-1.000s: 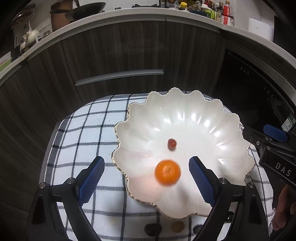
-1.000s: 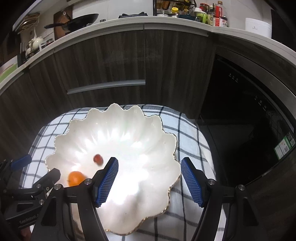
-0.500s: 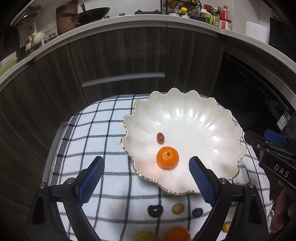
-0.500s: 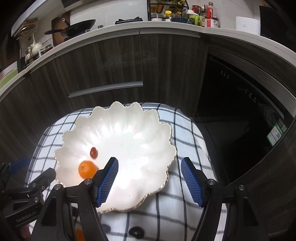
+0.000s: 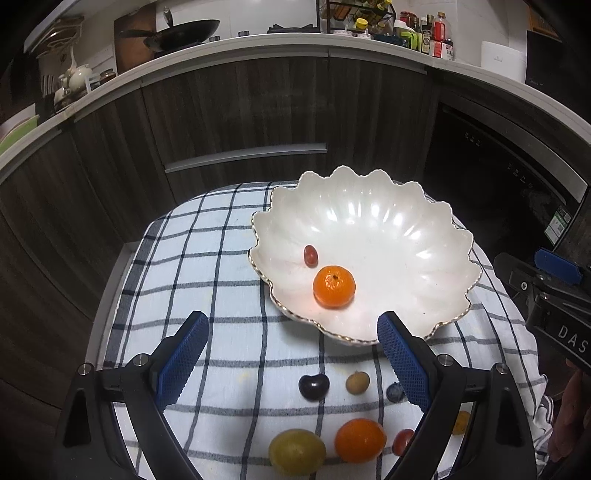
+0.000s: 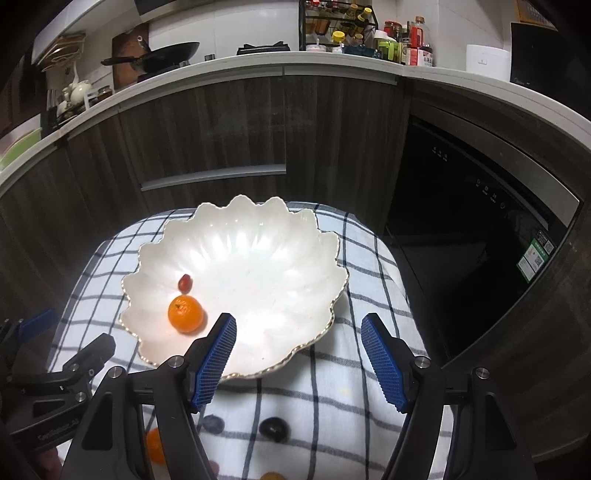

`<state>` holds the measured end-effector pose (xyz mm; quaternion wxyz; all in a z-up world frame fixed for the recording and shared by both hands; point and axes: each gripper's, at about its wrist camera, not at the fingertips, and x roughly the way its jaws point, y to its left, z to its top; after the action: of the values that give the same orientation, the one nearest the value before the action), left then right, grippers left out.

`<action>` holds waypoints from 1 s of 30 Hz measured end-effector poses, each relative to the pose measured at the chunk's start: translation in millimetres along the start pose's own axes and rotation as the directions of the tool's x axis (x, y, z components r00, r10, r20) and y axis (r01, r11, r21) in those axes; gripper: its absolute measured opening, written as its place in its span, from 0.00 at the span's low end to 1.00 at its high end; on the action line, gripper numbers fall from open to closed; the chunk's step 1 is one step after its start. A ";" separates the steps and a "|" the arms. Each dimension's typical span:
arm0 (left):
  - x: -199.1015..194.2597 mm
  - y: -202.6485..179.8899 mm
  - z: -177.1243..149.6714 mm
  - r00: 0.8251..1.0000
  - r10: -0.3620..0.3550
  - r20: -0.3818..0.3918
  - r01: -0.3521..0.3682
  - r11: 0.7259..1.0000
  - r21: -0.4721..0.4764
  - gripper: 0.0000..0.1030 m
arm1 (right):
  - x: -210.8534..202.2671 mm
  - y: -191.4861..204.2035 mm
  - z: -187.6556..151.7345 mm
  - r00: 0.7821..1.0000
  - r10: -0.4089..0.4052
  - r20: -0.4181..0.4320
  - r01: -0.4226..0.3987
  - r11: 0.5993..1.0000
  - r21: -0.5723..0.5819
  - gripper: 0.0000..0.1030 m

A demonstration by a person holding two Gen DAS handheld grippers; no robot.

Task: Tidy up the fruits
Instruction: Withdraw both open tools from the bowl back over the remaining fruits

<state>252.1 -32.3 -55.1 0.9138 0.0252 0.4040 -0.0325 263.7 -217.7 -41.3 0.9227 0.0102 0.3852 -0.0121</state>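
Note:
A white scalloped bowl [image 5: 424, 229] [image 6: 295, 236] on a checked cloth holds a mandarin [image 5: 334, 287] [image 6: 185, 315] and a small red fruit [image 5: 310, 255] [image 6: 185, 283]. Loose fruit lies on the cloth in front of the bowl: a dark plum [image 5: 313, 386], a tan fruit [image 5: 357, 382], a blueberry [image 5: 395, 391], a yellow-green fruit [image 5: 296, 451], an orange [image 5: 360, 440] and a red cherry tomato [image 5: 402, 442]. My left gripper [image 5: 291, 363] is open and empty above the cloth. My right gripper [image 6: 299, 363] is open and empty at the bowl's near rim.
The checked cloth [image 5: 207, 266] covers a small table that ends at dark cabinet fronts [image 5: 240, 122]. A dark appliance door [image 6: 461, 236] stands to the right. The counter above carries a wok [image 5: 184, 31] and bottles [image 5: 424, 35].
Both grippers have drawn back and up from the bowl, so the loose fruit on the cloth has come into view. The mandarin and red fruit stay in the bowl.

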 end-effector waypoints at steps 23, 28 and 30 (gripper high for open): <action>-27.7 3.1 -43.0 0.998 0.043 0.039 -0.042 0.999 -0.020 0.91 | -24.7 -3.0 -48.3 1.000 -0.008 -0.002 0.008 0.999 0.053 0.69; -29.3 2.9 -52.9 0.998 0.045 0.034 -0.044 0.999 -0.019 0.91 | -29.3 -3.5 -56.6 1.000 -0.016 0.002 0.016 0.998 0.055 0.69; -29.7 3.0 -57.7 0.999 0.045 0.029 -0.044 0.999 -0.022 0.91 | -29.4 -2.8 -59.7 1.000 -0.014 -0.005 0.015 0.998 0.057 0.69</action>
<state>189.9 -23.9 -71.8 0.9205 0.0240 0.3900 -0.0084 200.5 -218.4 -62.4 0.9211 0.0339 0.3866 -0.0298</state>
